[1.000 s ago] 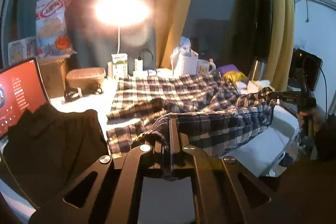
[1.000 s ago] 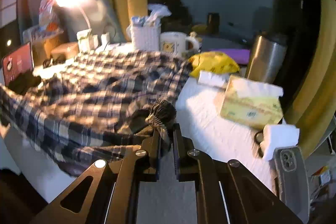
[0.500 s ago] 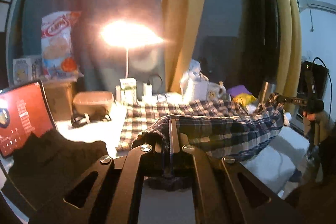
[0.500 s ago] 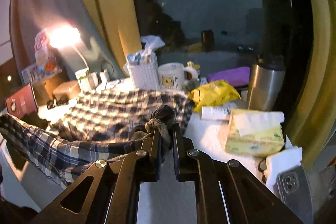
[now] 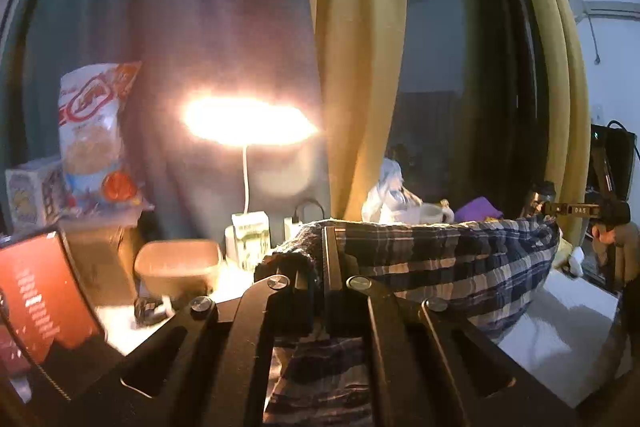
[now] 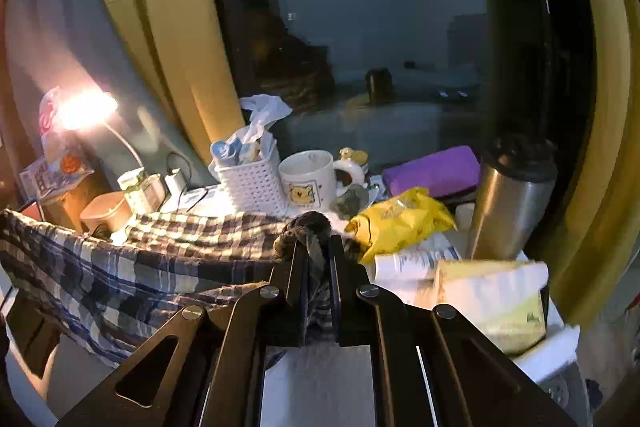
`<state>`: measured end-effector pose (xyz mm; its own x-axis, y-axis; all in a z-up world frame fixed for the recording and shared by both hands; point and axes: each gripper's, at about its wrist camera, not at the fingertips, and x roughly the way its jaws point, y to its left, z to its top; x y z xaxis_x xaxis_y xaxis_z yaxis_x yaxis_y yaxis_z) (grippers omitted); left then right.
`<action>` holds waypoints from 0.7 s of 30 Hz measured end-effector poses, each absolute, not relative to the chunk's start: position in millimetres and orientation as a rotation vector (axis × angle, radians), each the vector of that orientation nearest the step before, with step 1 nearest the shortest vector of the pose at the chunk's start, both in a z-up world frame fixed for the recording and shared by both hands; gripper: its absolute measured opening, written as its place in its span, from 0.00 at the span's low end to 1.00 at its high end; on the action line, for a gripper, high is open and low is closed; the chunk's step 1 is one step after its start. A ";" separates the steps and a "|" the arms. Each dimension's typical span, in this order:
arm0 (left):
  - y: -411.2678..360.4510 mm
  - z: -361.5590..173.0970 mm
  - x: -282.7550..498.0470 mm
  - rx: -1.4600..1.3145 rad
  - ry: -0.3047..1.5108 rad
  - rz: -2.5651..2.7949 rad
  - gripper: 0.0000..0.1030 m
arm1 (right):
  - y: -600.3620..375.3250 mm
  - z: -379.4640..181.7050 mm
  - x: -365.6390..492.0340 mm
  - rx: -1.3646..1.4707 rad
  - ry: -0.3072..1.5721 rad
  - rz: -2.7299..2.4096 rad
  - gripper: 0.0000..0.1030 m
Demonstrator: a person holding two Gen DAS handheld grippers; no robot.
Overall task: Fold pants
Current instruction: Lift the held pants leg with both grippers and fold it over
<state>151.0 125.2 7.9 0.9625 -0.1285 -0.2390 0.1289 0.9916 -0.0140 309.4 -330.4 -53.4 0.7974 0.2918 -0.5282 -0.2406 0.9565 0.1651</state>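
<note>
The plaid pants hang in the air as a sagging band stretched between my two grippers, blue, white and dark checks. My left gripper is shut on one bunched end of the cloth, which drapes down under its jaws. My right gripper is shut on the other bunched end; the pants run off to the left from it. In the left wrist view the right gripper shows at the far right, a hand below it. Part of the fabric still lies on the table.
A lit desk lamp, a tan box, a snack bag and a red screen stand at the left. A white basket, mug, yellow bag, steel flask and tissue box crowd the right.
Both grippers have risen and tilted up, lifting the pants off the table into a hanging band. The dark garment at the left has dropped out of the left wrist view.
</note>
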 end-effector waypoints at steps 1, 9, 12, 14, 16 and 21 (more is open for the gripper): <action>127.0 8.8 159.6 0.005 0.236 -0.131 0.01 | -330.1 -53.0 314.2 0.093 0.581 0.283 0.08; 144.8 4.9 238.0 0.002 0.237 -0.150 0.01 | -317.9 -61.8 372.6 0.095 0.604 0.263 0.08; 152.4 -3.4 271.1 0.000 0.259 -0.156 0.01 | -312.7 -70.8 397.3 0.105 0.621 0.256 0.08; 157.5 -10.0 292.4 -0.004 0.281 -0.154 0.01 | -309.2 -77.0 411.1 0.114 0.635 0.244 0.08; 164.2 -21.3 315.2 -0.026 0.327 -0.150 0.01 | -304.2 -84.9 426.7 0.110 0.649 0.236 0.08; 174.0 -52.8 362.1 -0.021 0.442 -0.133 0.01 | -289.3 -108.6 464.7 0.076 0.697 0.217 0.08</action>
